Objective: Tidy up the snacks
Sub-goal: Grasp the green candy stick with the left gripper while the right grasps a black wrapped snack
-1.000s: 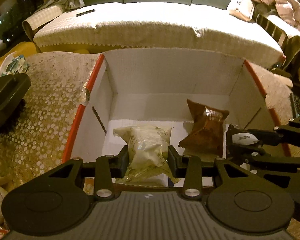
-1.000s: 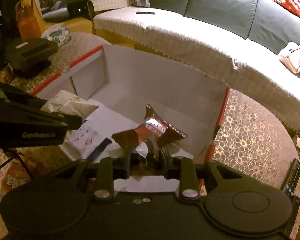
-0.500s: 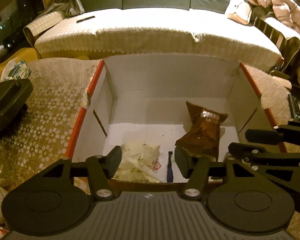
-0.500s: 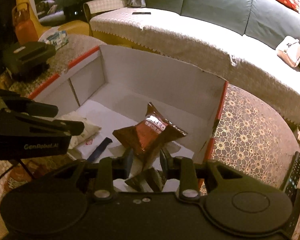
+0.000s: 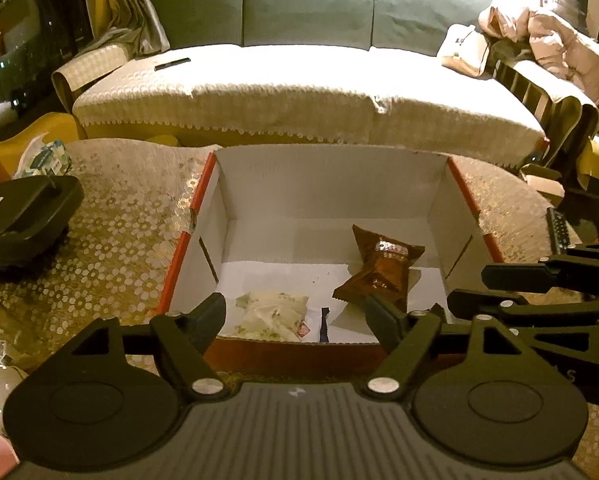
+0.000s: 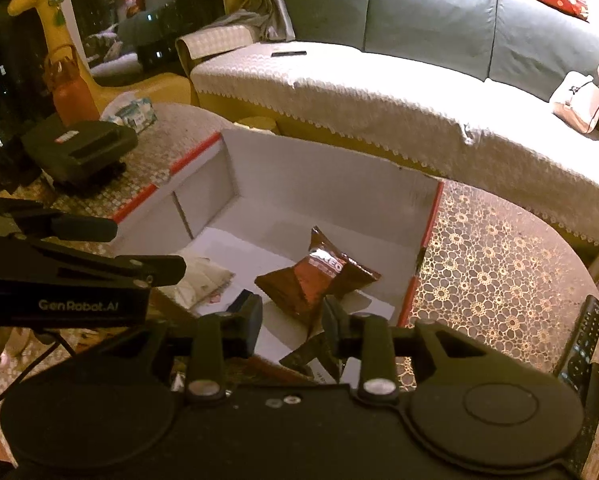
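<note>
An open white box with a red rim (image 5: 187, 236) (image 6: 319, 176) stands on the patterned table. A pale snack packet (image 5: 273, 314) (image 6: 203, 280) lies at its near left floor. A brown packet (image 5: 379, 276) (image 6: 319, 280) lies at the right, propped on a corner. My left gripper (image 5: 295, 318) hangs above the box's near wall, its jaws opening wide with nothing between them. My right gripper (image 6: 289, 320) is beside it at the right. Its jaws are opening, and the brown packet's lower end sits loose between them.
A black device (image 5: 23, 216) (image 6: 79, 152) sits on the table left of the box. A remote (image 6: 579, 344) lies at the right edge. An orange bottle (image 6: 73, 96) and a tissue pack (image 6: 133, 114) stand far left. A covered sofa (image 5: 299, 88) runs behind.
The left gripper let go of the pale packet, which now lies in the box, and pulled up and back with wider jaws. The right gripper's jaws widened off the brown packet.
</note>
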The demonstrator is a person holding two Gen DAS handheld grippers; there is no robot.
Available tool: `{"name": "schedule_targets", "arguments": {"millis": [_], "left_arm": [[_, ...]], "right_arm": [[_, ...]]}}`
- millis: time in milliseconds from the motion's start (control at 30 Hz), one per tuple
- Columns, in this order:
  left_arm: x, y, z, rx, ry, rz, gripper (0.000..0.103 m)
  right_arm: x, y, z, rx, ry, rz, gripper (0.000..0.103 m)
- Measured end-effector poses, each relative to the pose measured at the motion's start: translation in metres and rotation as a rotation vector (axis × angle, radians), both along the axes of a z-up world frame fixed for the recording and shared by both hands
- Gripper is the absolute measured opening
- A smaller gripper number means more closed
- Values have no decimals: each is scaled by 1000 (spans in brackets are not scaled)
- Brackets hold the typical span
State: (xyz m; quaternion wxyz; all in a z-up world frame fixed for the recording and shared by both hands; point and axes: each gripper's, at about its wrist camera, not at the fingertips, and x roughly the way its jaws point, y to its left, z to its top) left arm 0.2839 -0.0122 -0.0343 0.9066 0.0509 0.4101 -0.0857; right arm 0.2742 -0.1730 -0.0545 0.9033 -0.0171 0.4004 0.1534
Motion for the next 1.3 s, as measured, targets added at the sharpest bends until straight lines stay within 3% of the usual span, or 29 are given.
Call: {"name": "schedule_targets", "arguments": {"millis": [100,267,567,933,1300], "left_arm": [[-8,2,7,-7,-11,-4,79],[-24,2,17,-12,-33,-10,81],[-55,7,31,-42,-66,-27,84],[-99,20,29,-113,-75,-43,101],[-136,15,-25,-88,32,-62,103]], "right_arm": [[-8,-2,6,5,-16,2,37],[-23,-5,18,14,-61,3,71],[-50,-13,31,51,-87,14,98],[-85,-21,25,69,-73,18,103],[-112,-31,-19,28,-2,20,103]]}}
